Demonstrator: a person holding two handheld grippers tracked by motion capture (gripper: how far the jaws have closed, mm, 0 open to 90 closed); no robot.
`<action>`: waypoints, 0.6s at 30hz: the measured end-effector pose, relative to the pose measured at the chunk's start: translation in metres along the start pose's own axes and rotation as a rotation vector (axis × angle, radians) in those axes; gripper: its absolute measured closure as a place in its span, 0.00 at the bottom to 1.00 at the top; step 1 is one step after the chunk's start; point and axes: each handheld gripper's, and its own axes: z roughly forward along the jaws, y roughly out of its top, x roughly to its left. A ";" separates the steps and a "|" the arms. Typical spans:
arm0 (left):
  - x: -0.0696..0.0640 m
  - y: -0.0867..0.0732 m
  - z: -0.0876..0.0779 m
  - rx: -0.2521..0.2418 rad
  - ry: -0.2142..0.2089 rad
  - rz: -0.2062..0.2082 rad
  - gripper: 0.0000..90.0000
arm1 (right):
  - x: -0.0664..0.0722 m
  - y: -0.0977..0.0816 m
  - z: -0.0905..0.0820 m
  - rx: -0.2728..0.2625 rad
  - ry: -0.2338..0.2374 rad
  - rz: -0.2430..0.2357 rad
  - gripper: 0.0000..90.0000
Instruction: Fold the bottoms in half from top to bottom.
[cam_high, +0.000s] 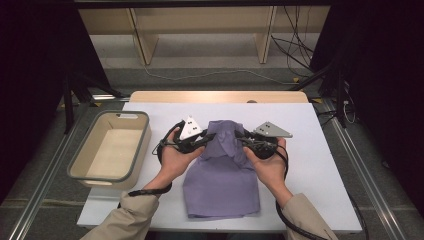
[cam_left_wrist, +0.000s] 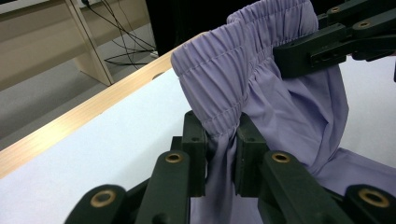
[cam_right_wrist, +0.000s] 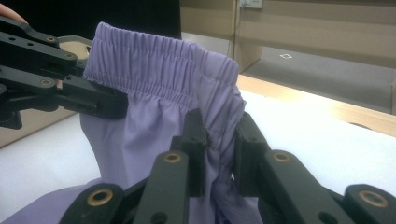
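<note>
Lavender cloth shorts (cam_high: 221, 172) lie on the white surface (cam_high: 320, 165), one garment in all, its elastic waistband (cam_left_wrist: 219, 70) lifted clear at the far end. Left gripper (cam_high: 204, 140) is clenched on the waistband's left side; right gripper (cam_high: 246, 141) is clenched on its right side, the band stretched between the two. One empty beige bin (cam_high: 111, 150) stands to the left, well apart. Nothing stands between bin and garment. Wooden shelving (cam_high: 200, 30) and loose cables (cam_high: 295, 45) sit beyond the surface.
</note>
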 end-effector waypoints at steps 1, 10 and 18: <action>0.000 0.000 0.000 -0.003 -0.001 -0.001 0.86 | 0.000 0.000 0.000 0.001 0.001 0.000 0.87; -0.004 -0.001 -0.003 -0.006 -0.002 0.001 0.86 | 0.002 -0.002 -0.005 -0.004 0.005 -0.007 0.87; -0.006 -0.003 -0.006 -0.010 -0.006 0.001 0.86 | 0.006 -0.003 -0.008 -0.006 0.010 -0.011 0.87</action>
